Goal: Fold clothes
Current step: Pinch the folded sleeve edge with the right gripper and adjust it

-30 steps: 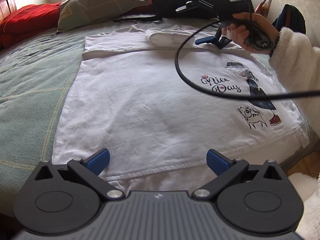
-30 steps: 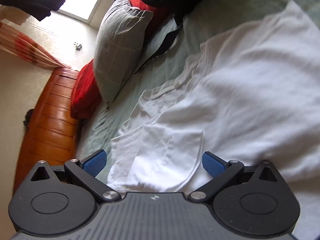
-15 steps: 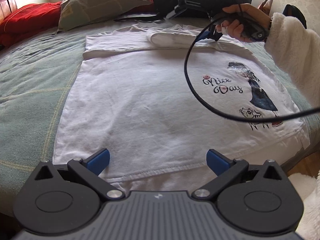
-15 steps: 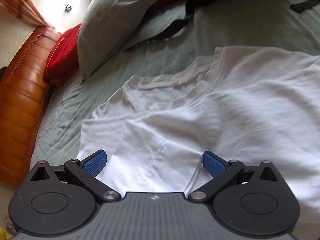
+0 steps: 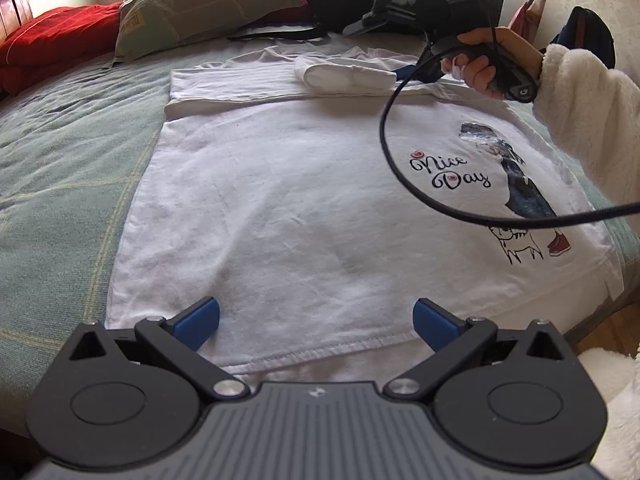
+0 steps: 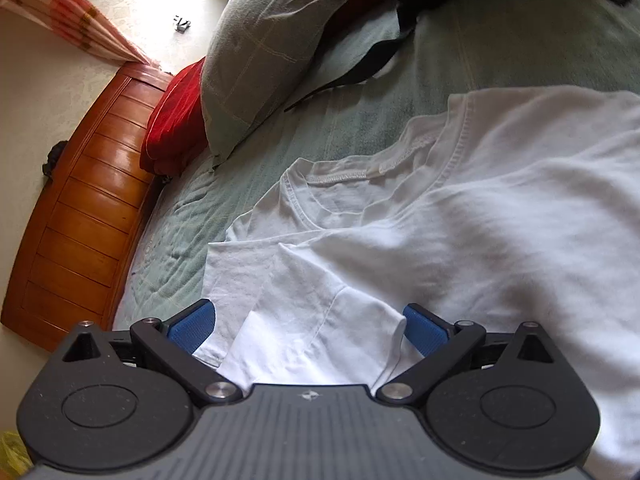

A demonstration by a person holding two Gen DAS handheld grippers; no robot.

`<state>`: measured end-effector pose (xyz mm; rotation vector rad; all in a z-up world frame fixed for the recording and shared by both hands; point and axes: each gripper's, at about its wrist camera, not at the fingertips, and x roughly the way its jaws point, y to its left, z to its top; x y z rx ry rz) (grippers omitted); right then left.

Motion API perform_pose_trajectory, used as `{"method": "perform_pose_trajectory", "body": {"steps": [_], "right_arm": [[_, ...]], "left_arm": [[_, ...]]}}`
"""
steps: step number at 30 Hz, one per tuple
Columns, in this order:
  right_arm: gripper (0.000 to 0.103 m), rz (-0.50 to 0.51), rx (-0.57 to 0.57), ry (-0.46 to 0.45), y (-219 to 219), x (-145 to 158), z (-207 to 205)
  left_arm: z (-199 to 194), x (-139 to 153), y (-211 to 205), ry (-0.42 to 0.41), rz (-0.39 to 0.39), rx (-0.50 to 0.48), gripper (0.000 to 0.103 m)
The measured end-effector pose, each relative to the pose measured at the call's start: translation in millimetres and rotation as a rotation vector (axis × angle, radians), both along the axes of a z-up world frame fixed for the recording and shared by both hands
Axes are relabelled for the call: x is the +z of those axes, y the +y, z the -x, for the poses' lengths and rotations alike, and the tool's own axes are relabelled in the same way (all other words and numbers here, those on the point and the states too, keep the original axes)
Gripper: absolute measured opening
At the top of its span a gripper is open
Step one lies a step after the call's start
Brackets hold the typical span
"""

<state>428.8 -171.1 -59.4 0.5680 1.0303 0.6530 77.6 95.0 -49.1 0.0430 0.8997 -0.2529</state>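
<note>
The white T-shirt (image 5: pixel 304 208) lies flat on the bed (image 5: pixel 60 152), only partly folded.
One sleeve (image 6: pixel 320 332) is laid over the top; the big folds are left; the left gripper (image 5: pixel 316 318) waits wide apart at the hem, holding nothing; the right gripper (image 6: pixel 306 322) has rolled and dropped nearer since before, its fingers just closing a little around the sleeve, not yet pinching.

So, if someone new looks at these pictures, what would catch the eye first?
First the white T-shirt, spread flat on the green bedspread, with its "Nice Day" print toward the right. Next, the right gripper over the folded sleeve at the far end, trailing a black cable. Red cushions lie by the headboard.
</note>
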Motion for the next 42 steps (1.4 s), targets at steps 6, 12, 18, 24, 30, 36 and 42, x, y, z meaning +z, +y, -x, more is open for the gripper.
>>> {"method": "perform_pose_trajectory", "body": {"steps": [6,12,18,24,30,36,42], "right_arm": [[0.035,0.176,-0.013,-0.060,4,2,9],[0.007,0.179,-0.012,-0.076,-6,5,20],[0.006,0.023,0.055,-0.108,18,37,18],[0.006,-0.052,0.123,-0.140,68,66,0],[0.010,-0.083,0.197,-0.117,122,67,-17],[0.024,-0.074,0.239,-0.113,142,63,-15],[0.029,0.004,0.191,-0.173,106,70,2]], "left_arm": [[0,0,1,-0.001,0.006,0.004,0.102],[0,0,2,-0.006,0.010,0.001,0.102],[1,1,4,-0.011,0.011,0.006,0.102],[3,3,10,-0.021,0.015,0.027,0.102],[3,4,21,-0.023,0.017,0.067,0.102],[3,4,25,-0.020,0.013,0.080,0.102],[2,3,21,-0.013,0.006,0.069,0.102]]}}
